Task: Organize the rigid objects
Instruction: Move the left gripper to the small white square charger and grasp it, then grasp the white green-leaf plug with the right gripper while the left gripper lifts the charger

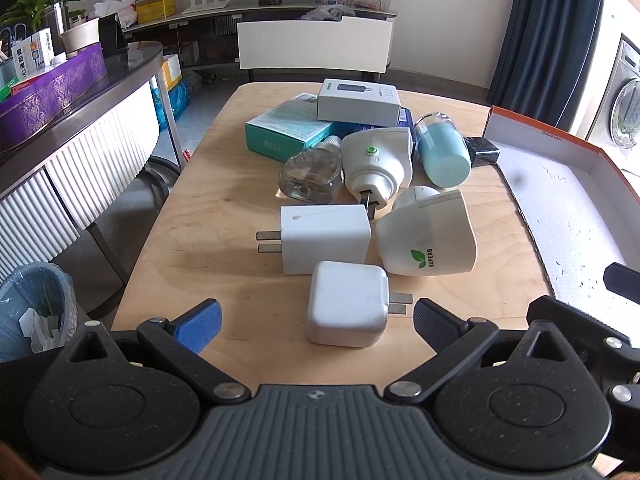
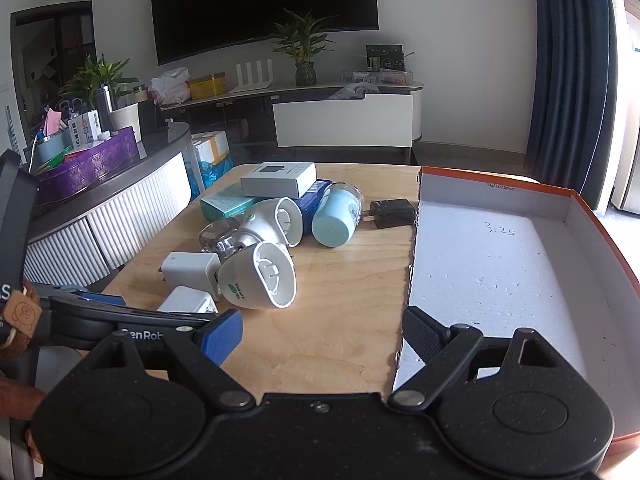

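A pile of rigid objects lies on the wooden table (image 1: 248, 184). Nearest my open left gripper (image 1: 316, 322) is a small white charger (image 1: 346, 305), between the fingertips but untouched. Behind it lie a larger white plug adapter (image 1: 326, 238), a white SUPERB vaporizer (image 1: 430, 236), a second white vaporizer (image 1: 378, 158), a clear glass bottle (image 1: 312, 174), a light-blue bottle (image 1: 444, 152), a black charger (image 1: 484, 150) and stacked boxes (image 1: 358, 98). My right gripper (image 2: 322, 334) is open and empty, over the table edge by the orange-rimmed box (image 2: 492, 256). The SUPERB vaporizer (image 2: 260, 276) shows left of it.
The orange-rimmed box (image 1: 560, 200) with a white foam floor sits at the table's right. A curved counter (image 1: 80, 120) with a purple box stands left. A lined bin (image 1: 36, 304) is on the floor at the left. A TV console (image 2: 344, 116) stands beyond.
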Tool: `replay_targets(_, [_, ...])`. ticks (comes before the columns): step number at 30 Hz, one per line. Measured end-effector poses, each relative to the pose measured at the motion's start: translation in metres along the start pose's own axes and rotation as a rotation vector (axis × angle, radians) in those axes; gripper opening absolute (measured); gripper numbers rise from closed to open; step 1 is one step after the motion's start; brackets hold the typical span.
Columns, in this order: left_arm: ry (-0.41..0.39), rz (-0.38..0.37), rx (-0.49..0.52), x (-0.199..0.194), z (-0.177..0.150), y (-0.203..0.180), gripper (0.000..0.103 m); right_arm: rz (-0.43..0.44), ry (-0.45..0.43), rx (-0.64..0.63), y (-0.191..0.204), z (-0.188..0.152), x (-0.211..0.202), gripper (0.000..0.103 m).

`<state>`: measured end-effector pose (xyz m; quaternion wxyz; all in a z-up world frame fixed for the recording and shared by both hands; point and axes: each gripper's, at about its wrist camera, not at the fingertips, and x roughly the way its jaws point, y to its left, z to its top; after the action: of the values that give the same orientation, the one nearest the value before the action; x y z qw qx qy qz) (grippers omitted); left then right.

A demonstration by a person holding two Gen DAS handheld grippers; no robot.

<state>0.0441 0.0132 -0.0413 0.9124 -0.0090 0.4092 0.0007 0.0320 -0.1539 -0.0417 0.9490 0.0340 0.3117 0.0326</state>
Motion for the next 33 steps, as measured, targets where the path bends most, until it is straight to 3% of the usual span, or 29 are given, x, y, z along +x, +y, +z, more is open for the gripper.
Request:
replay_targets(26, [-0.004,-0.003,0.019,0.015,0.002,-0.006,0.102,-0.014,0.007,0.01,-0.003,0.003,0.006,0.102])
replay_targets(30, [-0.043,-0.017,0.051,0.017,0.0,-0.007,0.087,-0.016,0.006,0.0,-0.003,0.005,0.009,0.102])
replay_targets(33, [-0.07,-0.036,0.076,0.013,-0.001,-0.008,0.059,-0.009,0.009,-0.006,-0.003,0.008,0.012,0.102])
